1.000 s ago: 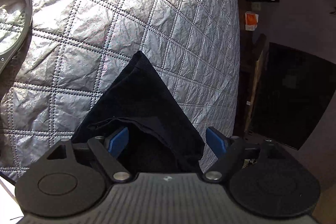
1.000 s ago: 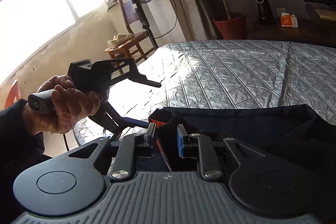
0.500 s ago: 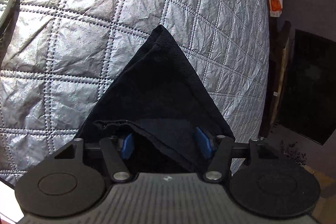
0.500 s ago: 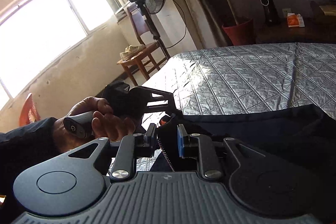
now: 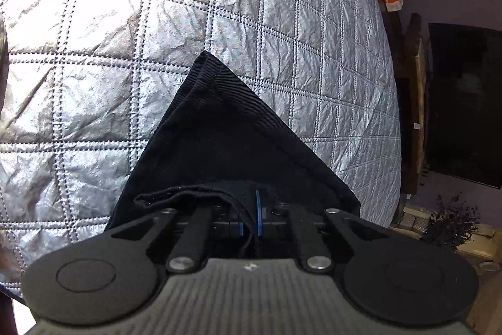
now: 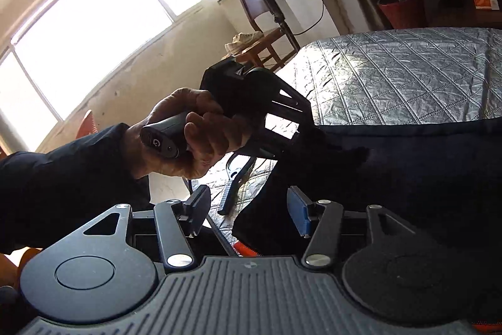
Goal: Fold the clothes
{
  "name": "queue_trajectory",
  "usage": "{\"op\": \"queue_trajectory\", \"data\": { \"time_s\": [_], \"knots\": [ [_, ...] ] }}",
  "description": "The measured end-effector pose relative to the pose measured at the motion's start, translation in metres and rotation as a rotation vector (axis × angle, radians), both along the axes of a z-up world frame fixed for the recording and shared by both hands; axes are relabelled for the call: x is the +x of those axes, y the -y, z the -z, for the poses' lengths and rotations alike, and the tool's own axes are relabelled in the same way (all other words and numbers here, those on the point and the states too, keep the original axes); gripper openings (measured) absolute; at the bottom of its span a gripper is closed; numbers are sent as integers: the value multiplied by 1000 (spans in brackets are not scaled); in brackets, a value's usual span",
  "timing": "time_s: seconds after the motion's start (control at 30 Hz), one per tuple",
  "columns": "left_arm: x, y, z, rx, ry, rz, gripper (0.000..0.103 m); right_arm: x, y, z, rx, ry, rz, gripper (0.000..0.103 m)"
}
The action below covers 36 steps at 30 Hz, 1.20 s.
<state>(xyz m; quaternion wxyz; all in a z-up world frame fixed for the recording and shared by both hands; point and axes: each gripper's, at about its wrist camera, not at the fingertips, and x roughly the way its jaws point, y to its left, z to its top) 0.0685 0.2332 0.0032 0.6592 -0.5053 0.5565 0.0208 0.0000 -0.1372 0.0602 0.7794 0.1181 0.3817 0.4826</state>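
One dark navy twill garment (image 5: 226, 140) is all we are handling, and it lies on the silver quilted table cover (image 5: 125, 52), along the cover's near edge. In the left wrist view a folded corner of it tapers to a point that aims away from us, toward the middle of the cover. In the right wrist view the cloth (image 6: 408, 165) runs as a long dark band along that same edge, so we judge its long axis to lie along the edge, crosswise to the pointing corner.

Our left gripper (image 5: 249, 220) has its blue pads (image 5: 258, 209) drawn almost together, with a layered hem of the garment pinched between them. Our right gripper (image 6: 251, 209) stands wide apart and holds nothing; dark cloth sits between its fingers, against the blue pad (image 6: 299, 215) on one side, with an orange and white trim (image 6: 243, 248) showing just below. A hand (image 6: 188, 134) in a dark sleeve (image 6: 62, 165) grips the left gripper's handle just above the cover's near corner.

We judge that we are mid-fold: one end is gripped, the other is either just let go or about to be taken, and the pictures fit both. Whichever it is, the next move calls for keeping the pinched layers together so the hem does not slip, and for carrying the corner across the cover without dragging the rest of the band off its edge.

A thin black tool (image 6: 232, 187) lies on the cover just beyond the right gripper.
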Motion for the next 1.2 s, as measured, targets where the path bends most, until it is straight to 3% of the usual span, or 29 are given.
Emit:
{"op": "queue_trajectory", "data": {
  "time_s": [0.07,0.17,0.37,0.5,0.73,0.83,0.97,1.03,1.2],
  "knots": [
    [6,3,-5,46,18,25,6,7,6,9,-87,-7,91,61],
    [7,5,-6,78,20,44,6,7,-16,29,-321,41,32,40],
    [12,11,-15,163,54,101,6,7,-55,61,-527,39,-72,17],
    [17,14,-12,167,74,128,7,5,-74,67,-634,64,-144,17],
    [23,14,-4,137,106,145,10,2,-87,73,-677,58,-185,19],
    [19,1,-11,33,183,41,10,3,-90,77,-679,42,-186,20],
    [15,-7,-35,-18,344,24,13,3,-99,80,-707,40,-222,20],
    [13,-7,-38,-60,376,19,14,1,-104,81,-726,56,-247,21],
    [12,-10,-34,-53,347,9,17,-11,-111,86,-748,117,-296,25]
  ]
}}
